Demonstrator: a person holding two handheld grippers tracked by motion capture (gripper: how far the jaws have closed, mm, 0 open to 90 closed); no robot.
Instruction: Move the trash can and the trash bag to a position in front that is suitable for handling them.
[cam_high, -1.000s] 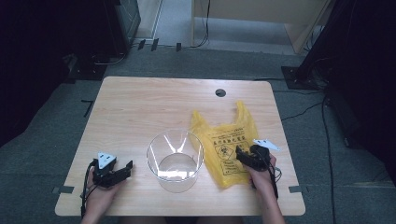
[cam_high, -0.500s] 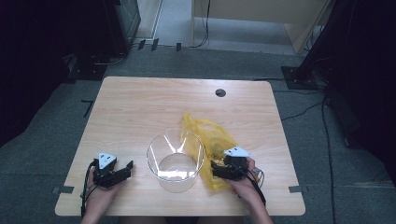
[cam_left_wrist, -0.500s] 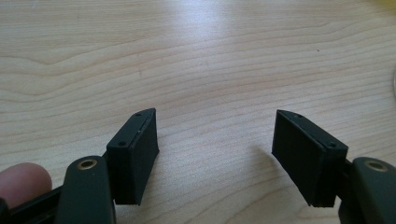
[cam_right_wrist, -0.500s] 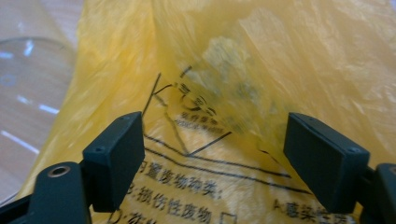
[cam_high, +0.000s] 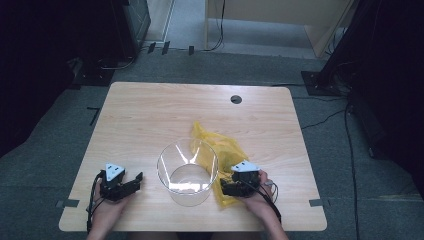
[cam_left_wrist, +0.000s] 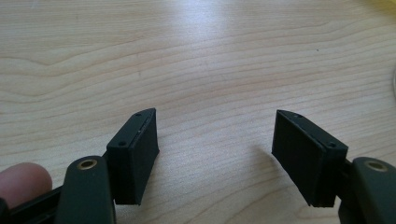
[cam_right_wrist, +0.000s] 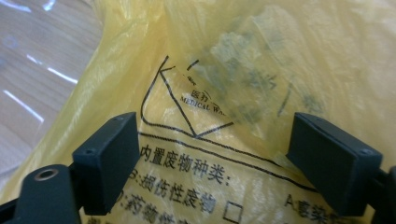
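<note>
From the high view, a wooden table (cam_high: 150, 115) carries a clear plastic bowl (cam_high: 188, 172) near its front edge, standing upright. A yellow bag (cam_high: 222, 150) lies crumpled just behind and to the right of the bowl, touching its rim, with its near end running under the right gripper (cam_high: 226, 189). That gripper rests on the bag just beside the bowl, pointing toward it. The left gripper (cam_high: 134, 179) sits well apart on the left, low over bare wood, pointing toward the bowl as well.

In the left gripper view, the left gripper (cam_left_wrist: 215, 154) has its jaws spread wide with nothing but bare table (cam_left_wrist: 196, 56) between them. A fingertip (cam_left_wrist: 23, 179) shows at the lower left corner.

In the right gripper view, the right gripper (cam_right_wrist: 215, 158) hangs close over the yellow bag (cam_right_wrist: 261, 60), which bears black printed lettering and a triangle mark. Its jaws have just been opening and now stand wide; the bag film lies between and beneath them, but the pads do not press on it. At the upper left, a strip of the table (cam_right_wrist: 28, 93) shows through the bowl's clear wall.
</note>
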